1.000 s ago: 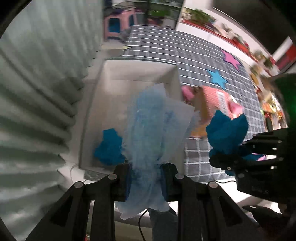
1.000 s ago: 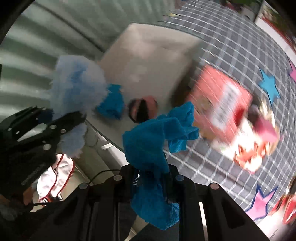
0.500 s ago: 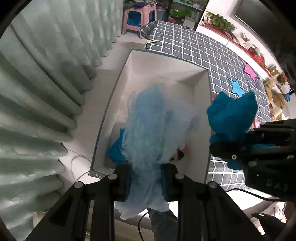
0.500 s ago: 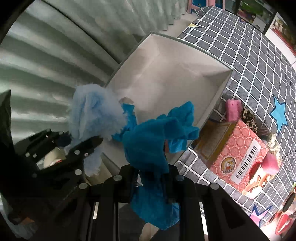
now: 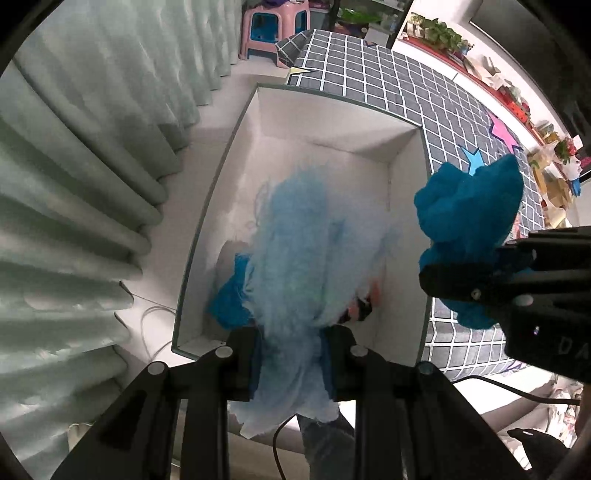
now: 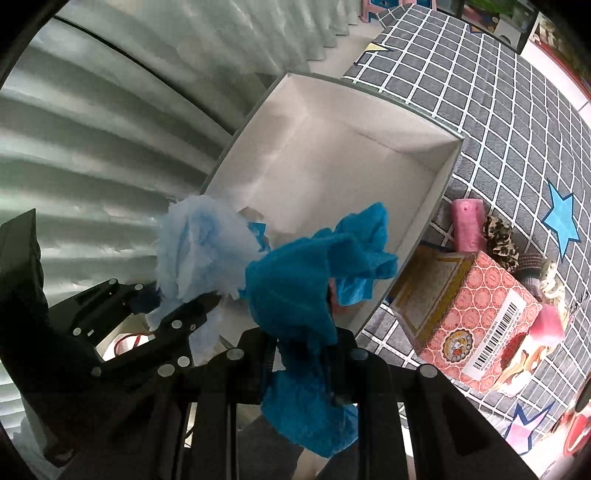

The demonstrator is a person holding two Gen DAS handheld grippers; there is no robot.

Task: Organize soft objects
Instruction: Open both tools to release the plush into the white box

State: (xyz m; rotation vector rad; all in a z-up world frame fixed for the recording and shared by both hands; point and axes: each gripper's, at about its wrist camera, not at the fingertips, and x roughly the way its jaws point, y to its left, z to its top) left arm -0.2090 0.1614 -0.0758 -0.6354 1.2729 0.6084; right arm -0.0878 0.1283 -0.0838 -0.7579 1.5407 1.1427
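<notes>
White box (image 5: pixel 325 122) – blue cloth (image 5: pixel 231 299) inside, left gripper (image 5: pixel 291 363) fingers clamping pale fluff (image 5: pixel 306 258), right gripper (image 6: pixel 306 363) clamping teal cloth (image 6: pixel 295 288).

Pale green pleated curtains (image 5: pixel 85 155) hang along the left side, their folds running close beside a strip of white floor (image 5: pixel 218 110). A grey cloth with a white grid pattern (image 6: pixel 509 110) covers the surface, printed with a blue star (image 6: pixel 561 221) and a pink star (image 5: pixel 502 131). At the far end stands a small pink plastic stool with blue openings (image 5: pixel 273 27). A long white shelf with potted green plants (image 5: pixel 439 33) and small ornaments runs along the right wall. A thin black cable (image 5: pixel 517 391) trails across the lower right.
</notes>
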